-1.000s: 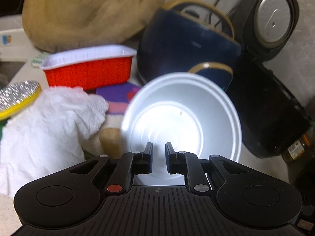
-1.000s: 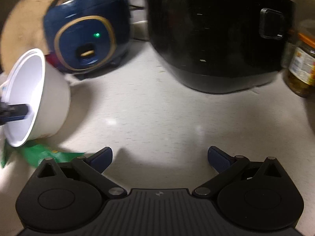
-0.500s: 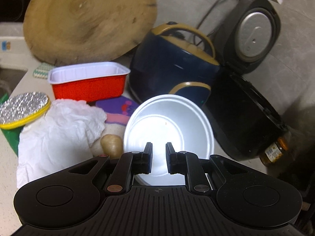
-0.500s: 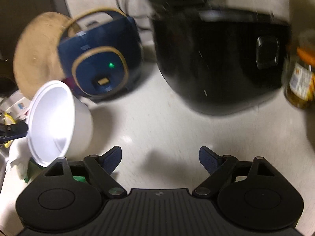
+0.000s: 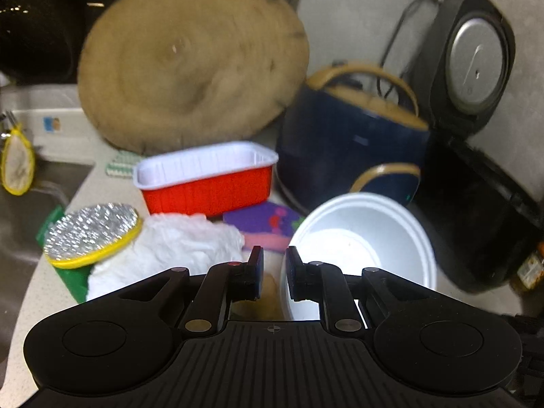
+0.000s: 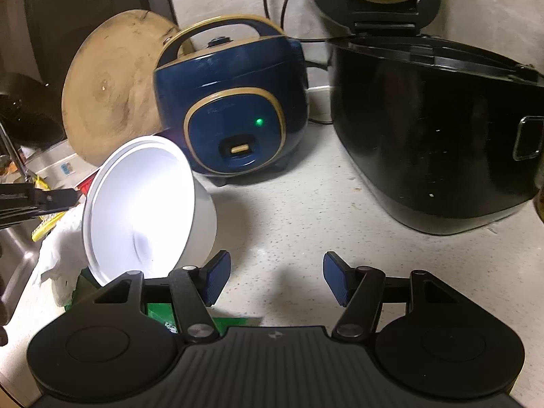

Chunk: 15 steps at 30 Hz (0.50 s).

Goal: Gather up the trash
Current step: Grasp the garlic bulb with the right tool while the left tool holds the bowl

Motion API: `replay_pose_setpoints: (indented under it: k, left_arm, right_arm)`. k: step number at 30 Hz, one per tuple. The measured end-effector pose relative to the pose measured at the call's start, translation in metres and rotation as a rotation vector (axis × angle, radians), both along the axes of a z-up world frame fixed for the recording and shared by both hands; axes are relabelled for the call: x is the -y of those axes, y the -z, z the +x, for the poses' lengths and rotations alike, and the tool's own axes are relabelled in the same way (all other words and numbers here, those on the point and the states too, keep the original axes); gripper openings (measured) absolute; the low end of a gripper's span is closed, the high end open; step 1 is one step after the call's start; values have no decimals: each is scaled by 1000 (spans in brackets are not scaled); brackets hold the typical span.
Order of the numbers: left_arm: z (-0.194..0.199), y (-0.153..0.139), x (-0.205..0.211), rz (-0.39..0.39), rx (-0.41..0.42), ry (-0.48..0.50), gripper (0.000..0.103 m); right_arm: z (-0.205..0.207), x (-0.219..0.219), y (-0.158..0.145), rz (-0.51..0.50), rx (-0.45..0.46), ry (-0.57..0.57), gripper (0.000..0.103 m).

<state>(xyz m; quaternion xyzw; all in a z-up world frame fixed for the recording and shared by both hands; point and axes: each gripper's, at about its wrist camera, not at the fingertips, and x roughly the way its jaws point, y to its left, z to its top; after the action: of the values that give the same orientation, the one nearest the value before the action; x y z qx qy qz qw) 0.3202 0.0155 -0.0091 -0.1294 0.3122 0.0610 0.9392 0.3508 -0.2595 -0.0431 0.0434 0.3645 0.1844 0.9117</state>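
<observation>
We count two rice cookers, the black one [image 6: 431,129] and the blue one [image 6: 234,112], one round board [image 5: 190,64], one white bowl [image 6: 142,207] tilted off the speckled counter [image 6: 306,224], pinched at its rim by our left claw [image 5: 273,268]; our right claw [image 6: 277,280], empty, has just been closing
</observation>
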Motion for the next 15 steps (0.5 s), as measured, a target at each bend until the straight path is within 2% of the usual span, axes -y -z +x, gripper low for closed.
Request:
replay_pose_setpoints:
  k: [1,3,7,9,12,14,15]
  left_arm:
    - [5,4,1,2,-14,-2,17]
    - [14,12,1,-16,-35,-3,17]
    - [20,23,2,-102,-35,28,17]
    - [21,27,7,-115,-48,67,18]
    - [25,33,13,-134,-102,106,13]
    - [18,33,9,-197,-79,87,13]
    - [13,31,8,-205,-62,80,13]
  right_arm:
    - [0,-1,1,1,1,-5,58]
    - [2,-5,3,-3,-1,-22,45]
    - [5,-6,6,0,-20,-21,44]
    - [3,-8,5,15,-21,-35,44]
    - [-2,-12,3,4,-12,-45,44]
    - [-4,-12,2,-4,-8,-44,43]
    - [-5,-12,2,-9,-4,-41,43]
